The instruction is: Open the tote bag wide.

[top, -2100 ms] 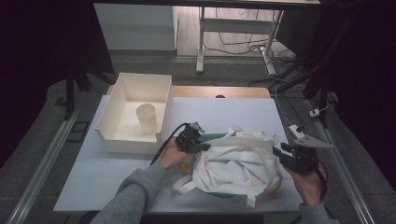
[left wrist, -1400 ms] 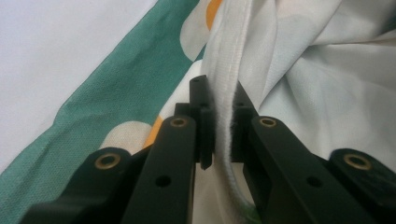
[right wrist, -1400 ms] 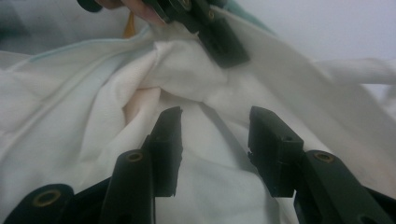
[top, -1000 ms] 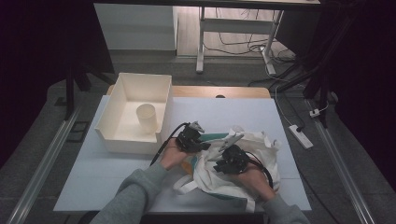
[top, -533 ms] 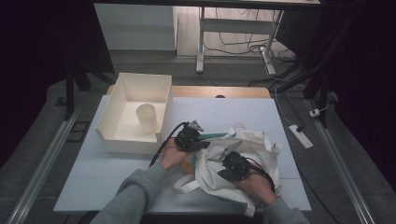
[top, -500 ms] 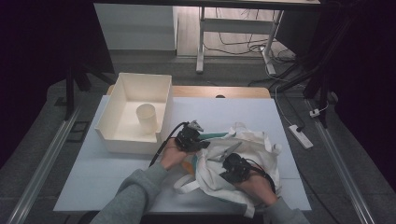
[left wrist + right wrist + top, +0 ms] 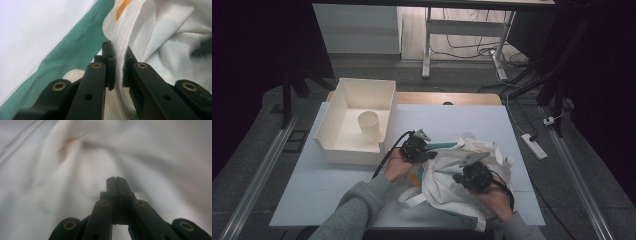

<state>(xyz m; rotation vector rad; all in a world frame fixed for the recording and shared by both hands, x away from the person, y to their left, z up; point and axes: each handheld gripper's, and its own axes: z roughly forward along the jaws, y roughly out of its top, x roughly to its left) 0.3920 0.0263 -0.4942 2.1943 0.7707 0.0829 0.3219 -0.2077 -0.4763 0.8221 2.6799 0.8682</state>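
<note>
Cloth bag [image 7: 467,175], white with green trim, lies crumpled at lower centre of the table [image 7: 302,195]; left gripper [image 7: 117,67] pinches its hem; right gripper [image 7: 117,195], jaws pressed together, rests on the fabric. A sharp tug could slip the hem free.

This looks like a lab or recording room: a white tabletop [image 7: 337,185] stands between metal floor rails [image 7: 257,175] in a dim space, with loose cables [image 7: 472,47], a power strip [image 7: 533,146] (lying on grey carpet) and a bare frame table [image 7: 462,35] behind.
</note>
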